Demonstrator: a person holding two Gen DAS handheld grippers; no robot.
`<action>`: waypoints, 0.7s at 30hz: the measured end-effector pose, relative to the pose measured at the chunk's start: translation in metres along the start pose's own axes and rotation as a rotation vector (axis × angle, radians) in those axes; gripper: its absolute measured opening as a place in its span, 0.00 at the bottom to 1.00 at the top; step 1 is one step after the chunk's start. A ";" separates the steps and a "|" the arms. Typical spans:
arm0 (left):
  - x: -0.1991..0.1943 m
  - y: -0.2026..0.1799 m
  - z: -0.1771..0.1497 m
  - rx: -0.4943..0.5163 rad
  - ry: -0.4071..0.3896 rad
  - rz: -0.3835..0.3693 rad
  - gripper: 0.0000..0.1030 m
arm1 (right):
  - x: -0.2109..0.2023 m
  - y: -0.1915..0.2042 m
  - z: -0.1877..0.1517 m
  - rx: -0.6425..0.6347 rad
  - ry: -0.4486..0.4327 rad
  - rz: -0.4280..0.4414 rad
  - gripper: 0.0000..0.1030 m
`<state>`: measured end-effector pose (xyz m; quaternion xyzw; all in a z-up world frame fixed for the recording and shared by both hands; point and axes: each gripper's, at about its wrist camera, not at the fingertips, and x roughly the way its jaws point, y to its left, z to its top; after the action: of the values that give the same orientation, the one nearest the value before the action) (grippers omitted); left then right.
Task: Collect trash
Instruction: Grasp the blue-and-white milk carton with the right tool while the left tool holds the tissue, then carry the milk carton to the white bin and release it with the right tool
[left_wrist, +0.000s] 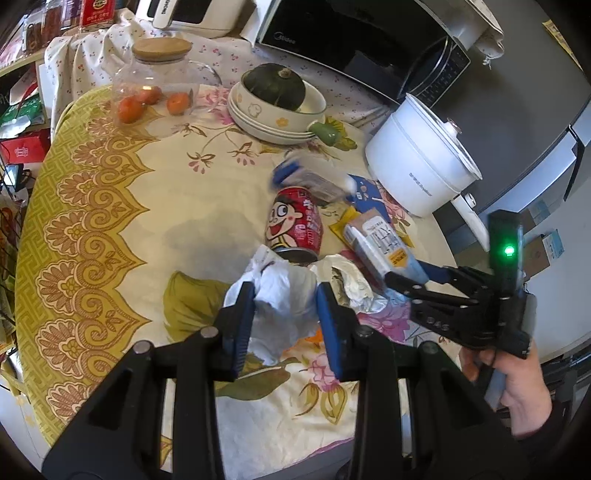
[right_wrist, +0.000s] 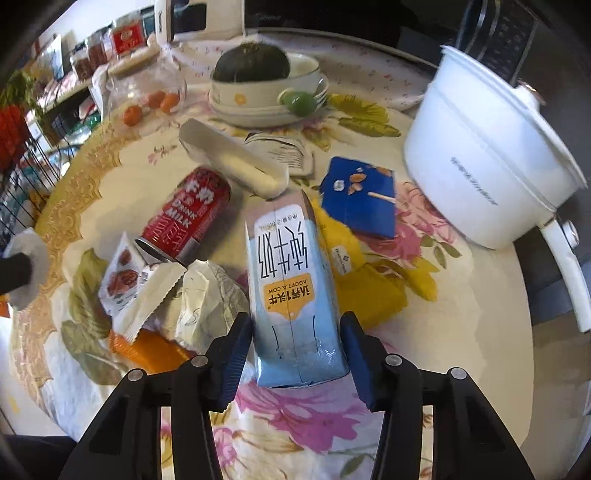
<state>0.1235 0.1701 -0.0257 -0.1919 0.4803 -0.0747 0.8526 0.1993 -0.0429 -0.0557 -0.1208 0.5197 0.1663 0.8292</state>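
One milk carton (right_wrist: 291, 291) between right gripper (right_wrist: 295, 350) pads.

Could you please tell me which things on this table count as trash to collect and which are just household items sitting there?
Trash: crumpled tissue in the left gripper; milk carton between the right gripper pads; red milk can; blue carton; snack wrappers.

Lying about: white cooking pot; squash in stacked bowls; glass jar; oranges.

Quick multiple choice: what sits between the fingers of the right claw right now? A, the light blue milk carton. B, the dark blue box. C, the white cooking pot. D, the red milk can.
A: in the right wrist view the right claw has the light blue milk carton between its pads, while the red can lies off to the side.
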 end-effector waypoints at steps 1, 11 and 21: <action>0.001 -0.003 -0.001 0.005 0.002 -0.003 0.35 | -0.006 -0.005 -0.002 0.012 -0.006 0.006 0.47; 0.014 -0.032 -0.014 0.063 0.039 -0.021 0.35 | -0.059 -0.037 -0.038 0.072 -0.050 0.025 0.45; 0.018 -0.052 -0.029 0.133 0.060 -0.032 0.35 | -0.090 -0.060 -0.087 0.155 -0.096 0.066 0.45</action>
<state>0.1109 0.1096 -0.0326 -0.1401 0.4964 -0.1258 0.8474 0.1154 -0.1443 -0.0101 -0.0308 0.4944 0.1585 0.8541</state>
